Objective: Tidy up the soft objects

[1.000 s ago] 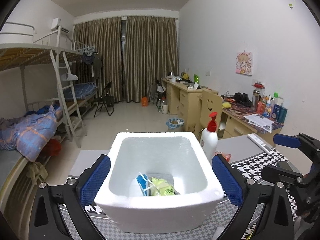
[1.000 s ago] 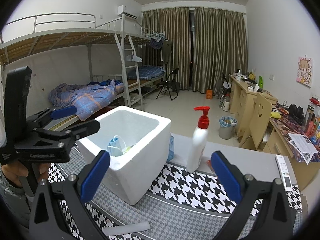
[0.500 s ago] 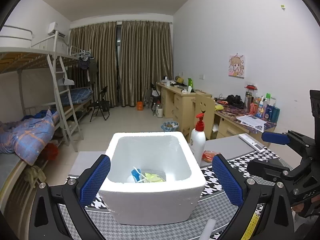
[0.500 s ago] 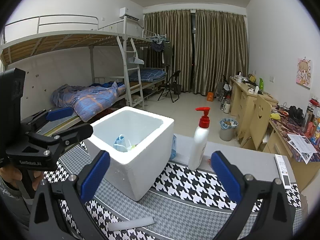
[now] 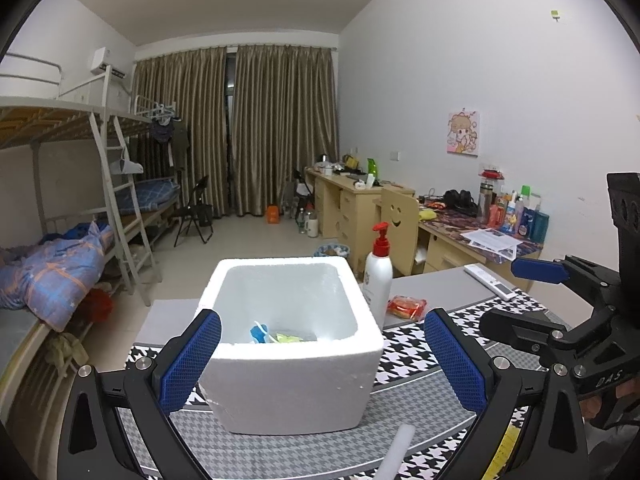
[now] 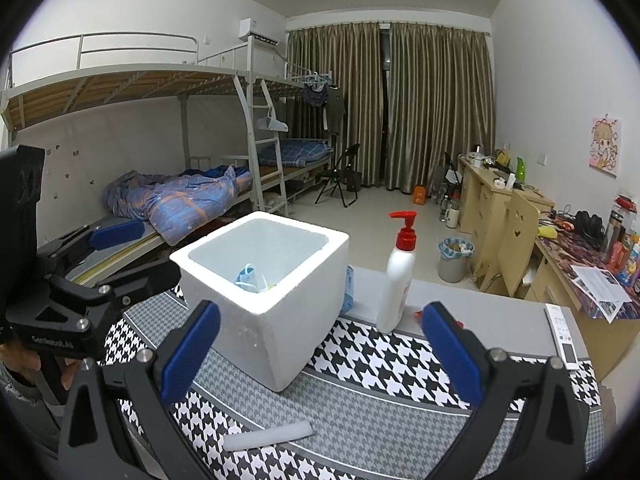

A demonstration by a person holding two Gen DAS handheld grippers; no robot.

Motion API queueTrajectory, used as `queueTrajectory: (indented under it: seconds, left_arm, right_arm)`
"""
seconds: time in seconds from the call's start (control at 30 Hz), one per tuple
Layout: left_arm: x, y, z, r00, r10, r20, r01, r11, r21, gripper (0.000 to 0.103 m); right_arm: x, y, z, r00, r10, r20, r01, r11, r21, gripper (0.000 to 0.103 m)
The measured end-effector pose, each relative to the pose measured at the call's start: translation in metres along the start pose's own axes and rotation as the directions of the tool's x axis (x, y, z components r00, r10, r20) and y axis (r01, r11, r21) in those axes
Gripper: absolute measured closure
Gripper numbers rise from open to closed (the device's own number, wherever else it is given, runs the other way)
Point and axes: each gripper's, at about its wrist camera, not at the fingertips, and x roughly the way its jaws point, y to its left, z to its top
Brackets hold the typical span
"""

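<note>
Counter (image 6: 460, 408) to small: foam box (image 5: 292, 344) already holds a mask (image 5: 260, 330) and green packet (image 5: 289, 337). Foam tube (image 6: 268, 436) and red packet (image 5: 406, 306) left on counter. My left tool (image 5: 322, 356) and right tool (image 6: 320, 350) both wide open, empty.

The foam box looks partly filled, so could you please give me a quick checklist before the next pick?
1. Left claw open and empty: ok.
2. Right claw open and empty: ok.
3. Foam box upright on the houndstooth mat, top open: ok.
4. Soft items already lying in the box, room left: ok.
5. White foam tube on the mat near the right claw, unobstructed: ok.
6. Pump bottle standing clear of the tube: ok.
7. Red packet soft enough to sort: cannot tell.
</note>
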Motion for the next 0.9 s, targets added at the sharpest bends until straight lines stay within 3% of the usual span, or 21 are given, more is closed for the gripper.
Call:
queueTrajectory:
  seconds: [0.9]
  left_arm:
    - [-0.017, -0.01, -0.019, 0.999, -0.036, -0.012, 0.036, 0.999, -0.004, 0.001]
  right_arm:
    - [-0.02, -0.004, -0.016, 1.0, -0.017, 0.008, 0.017, 1.0, 0.016, 0.001]
